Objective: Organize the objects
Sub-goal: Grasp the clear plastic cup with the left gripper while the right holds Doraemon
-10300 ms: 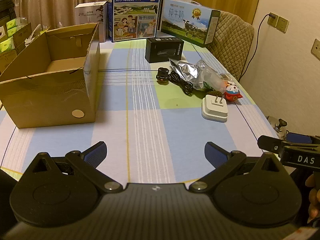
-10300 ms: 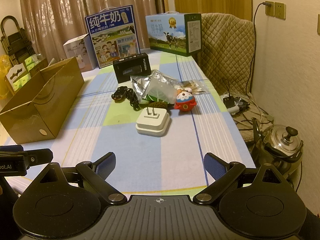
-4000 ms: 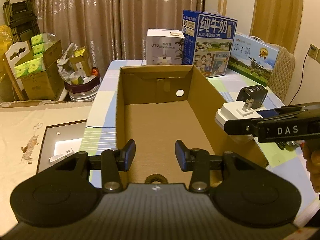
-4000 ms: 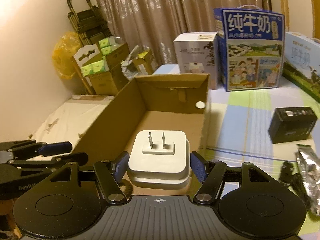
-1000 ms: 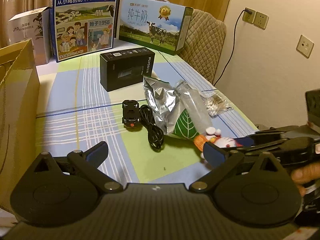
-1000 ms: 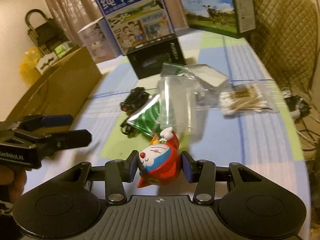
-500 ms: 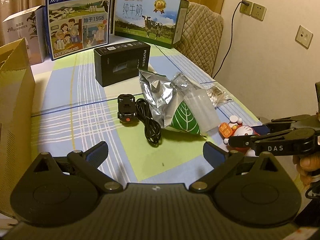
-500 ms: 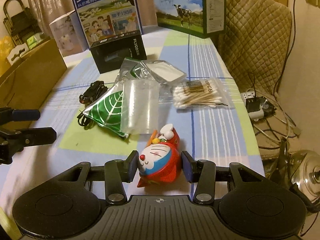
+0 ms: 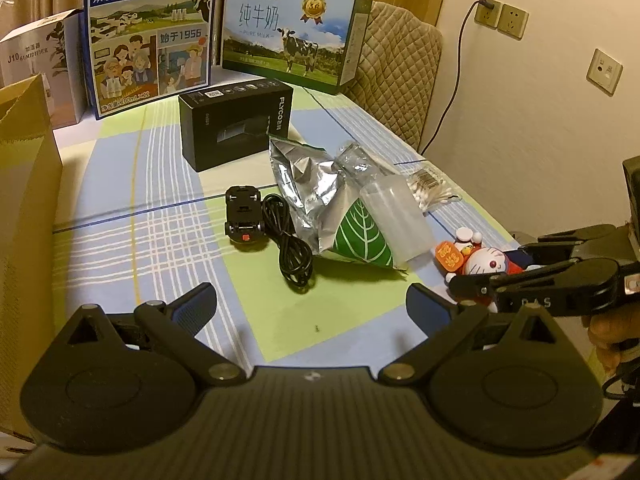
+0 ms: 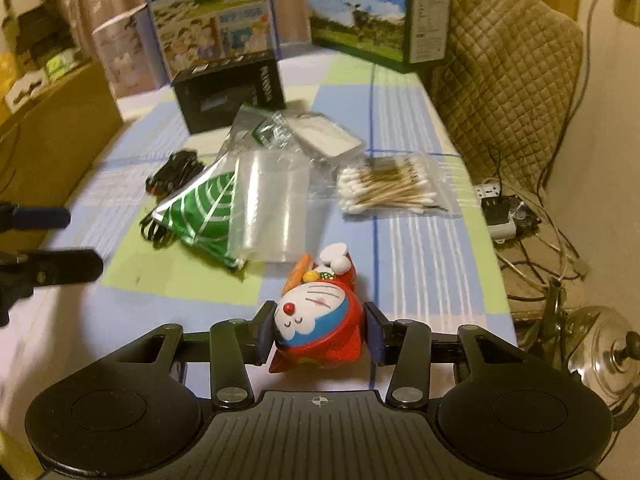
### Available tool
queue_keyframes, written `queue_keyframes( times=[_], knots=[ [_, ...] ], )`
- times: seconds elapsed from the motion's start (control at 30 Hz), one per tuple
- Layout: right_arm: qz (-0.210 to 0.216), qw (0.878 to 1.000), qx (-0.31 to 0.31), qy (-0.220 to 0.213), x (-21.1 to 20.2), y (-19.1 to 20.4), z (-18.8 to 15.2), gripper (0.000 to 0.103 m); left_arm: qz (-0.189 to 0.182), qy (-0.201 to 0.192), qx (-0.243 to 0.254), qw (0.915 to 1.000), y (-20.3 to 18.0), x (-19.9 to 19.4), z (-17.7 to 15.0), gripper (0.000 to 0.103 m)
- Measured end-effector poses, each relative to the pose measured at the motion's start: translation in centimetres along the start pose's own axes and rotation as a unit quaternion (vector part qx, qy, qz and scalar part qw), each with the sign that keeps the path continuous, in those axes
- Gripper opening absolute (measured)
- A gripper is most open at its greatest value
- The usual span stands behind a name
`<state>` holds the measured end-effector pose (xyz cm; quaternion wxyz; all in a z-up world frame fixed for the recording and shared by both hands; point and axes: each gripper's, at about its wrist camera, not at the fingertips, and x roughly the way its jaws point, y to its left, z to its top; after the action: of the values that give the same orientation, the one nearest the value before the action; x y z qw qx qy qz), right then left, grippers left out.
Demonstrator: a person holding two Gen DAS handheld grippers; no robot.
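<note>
Right wrist: claw grips rounded (glossy red) toy.

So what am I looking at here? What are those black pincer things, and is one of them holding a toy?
No robot: a person holds a two-finger gripper in each hand, each with a camera looking along its fingers. One picture comes from the left gripper, open and empty. The other comes from the right gripper, shut on a red cat figurine. On the checked tablecloth lie a black box, a small black gadget beside a coiled cable, a foil snack bag and bagged cotton swabs. A cardboard box stands left.
</note>
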<state>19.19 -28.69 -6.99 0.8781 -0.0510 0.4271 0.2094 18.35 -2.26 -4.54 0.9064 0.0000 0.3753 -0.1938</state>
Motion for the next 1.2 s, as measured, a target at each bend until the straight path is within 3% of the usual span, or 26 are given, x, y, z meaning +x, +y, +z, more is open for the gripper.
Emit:
queue_keyframes(
  times=[0.6,0.73,0.9,1.03,1.2],
  knots=[
    [-0.009,0.994,0.071,-0.08,1.4,-2.3,3.8,0.042,-0.006,-0.003,-0.001,1.0,-0.2,0.4,0.3,0.099],
    [0.043,0.993,0.079,-0.071,1.9,-2.1,3.9,0.042,-0.005,-0.003,-0.004,1.0,-0.1,0.3,0.3,0.099],
    [0.182,0.976,0.112,-0.039,1.9,-1.4,3.3,0.042,-0.002,-0.006,-0.005,1.0,0.1,0.2,0.3,0.099],
    [0.147,0.983,0.103,-0.036,1.2,-1.2,3.2,0.042,-0.004,-0.009,0.008,0.9999,-0.2,0.3,0.1,0.099],
    [0.134,0.986,0.098,-0.031,0.8,-1.3,2.8,0.042,-0.014,-0.015,0.01,0.9997,-0.7,0.6,0.0,0.098]
  ],
)
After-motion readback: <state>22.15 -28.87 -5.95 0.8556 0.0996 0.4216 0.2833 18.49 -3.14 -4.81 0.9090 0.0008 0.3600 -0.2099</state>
